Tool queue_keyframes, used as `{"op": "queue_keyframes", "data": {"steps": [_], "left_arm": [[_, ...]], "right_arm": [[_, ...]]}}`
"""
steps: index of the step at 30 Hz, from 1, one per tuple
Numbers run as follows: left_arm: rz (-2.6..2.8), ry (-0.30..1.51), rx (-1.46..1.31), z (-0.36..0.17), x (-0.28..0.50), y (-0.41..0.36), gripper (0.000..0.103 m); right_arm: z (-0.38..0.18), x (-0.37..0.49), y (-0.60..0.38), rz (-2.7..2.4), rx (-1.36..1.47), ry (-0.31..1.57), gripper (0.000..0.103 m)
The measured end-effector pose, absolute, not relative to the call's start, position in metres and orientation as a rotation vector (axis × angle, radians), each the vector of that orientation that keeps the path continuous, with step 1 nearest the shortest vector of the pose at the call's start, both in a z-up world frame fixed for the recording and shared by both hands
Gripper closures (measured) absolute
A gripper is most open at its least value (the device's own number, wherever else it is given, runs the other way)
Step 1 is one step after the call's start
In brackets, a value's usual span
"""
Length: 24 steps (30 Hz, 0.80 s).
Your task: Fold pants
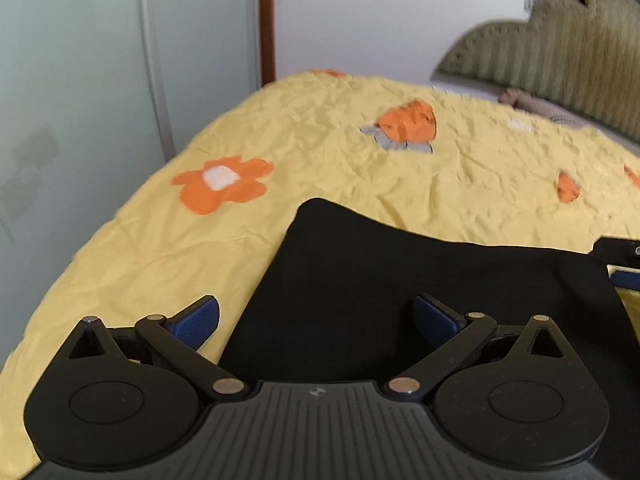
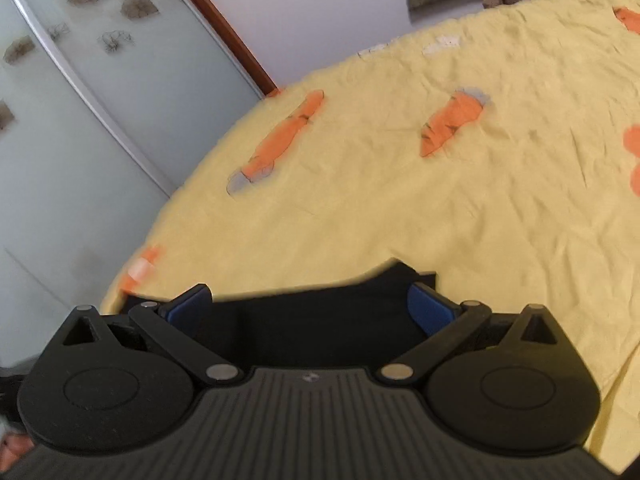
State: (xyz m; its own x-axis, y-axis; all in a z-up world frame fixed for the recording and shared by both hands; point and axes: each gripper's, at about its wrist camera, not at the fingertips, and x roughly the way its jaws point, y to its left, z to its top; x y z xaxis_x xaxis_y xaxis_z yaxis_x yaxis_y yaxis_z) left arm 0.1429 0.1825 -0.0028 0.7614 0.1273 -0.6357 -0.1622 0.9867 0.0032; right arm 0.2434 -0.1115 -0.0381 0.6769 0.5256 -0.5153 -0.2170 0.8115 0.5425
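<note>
The black pants [image 1: 400,280] lie flat and folded on the yellow bedsheet [image 1: 320,120]. My left gripper [image 1: 316,320] is open, its blue pads wide apart, hovering over the pants' near left edge; the left pad is over bare sheet. In the right wrist view my right gripper [image 2: 308,308] is open above the far edge of the pants [image 2: 320,320], with nothing between the pads. The right gripper's tip also shows at the right edge of the left wrist view [image 1: 620,252], at the pants' far right corner.
The bed carries a yellow sheet [image 2: 440,200] printed with orange flowers and carrots. A frosted glass wardrobe door [image 1: 80,80] stands to the left, past the bed's edge. A padded olive headboard [image 1: 560,52] and a pillow sit at the far right.
</note>
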Motion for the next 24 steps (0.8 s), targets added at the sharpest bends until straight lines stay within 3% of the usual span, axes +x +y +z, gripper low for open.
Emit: {"op": "queue_keyframes", "data": {"steps": [7,12,16,21,22,24], "left_arm": [[0.149,0.652,0.002,-0.013,0.104,0.175,0.000],[0.132,0.645,-0.125,-0.021,0.101,0.189,0.000],[0.126,0.585,-0.159,-0.030,0.090,0.192,0.000],[0.129,0.581,-0.173,-0.030,0.089,0.193,0.000],[0.128,0.578,-0.174,-0.030,0.089,0.192,0.000],[0.121,0.574,-0.187,-0.030,0.087,0.194,0.000]], "right_arm": [[-0.011,0.169,-0.101,0.468,0.268,0.707,0.000],[-0.037,0.121,-0.071,0.453,-0.082,0.734,0.000],[-0.046,0.107,-0.086,0.433,0.026,0.666,0.000],[0.001,0.127,-0.099,0.318,0.084,0.443,0.000],[0.004,0.143,-0.101,0.300,0.096,0.452,0.000],[-0.004,0.178,-0.099,0.209,0.071,0.647,0.000]]}}
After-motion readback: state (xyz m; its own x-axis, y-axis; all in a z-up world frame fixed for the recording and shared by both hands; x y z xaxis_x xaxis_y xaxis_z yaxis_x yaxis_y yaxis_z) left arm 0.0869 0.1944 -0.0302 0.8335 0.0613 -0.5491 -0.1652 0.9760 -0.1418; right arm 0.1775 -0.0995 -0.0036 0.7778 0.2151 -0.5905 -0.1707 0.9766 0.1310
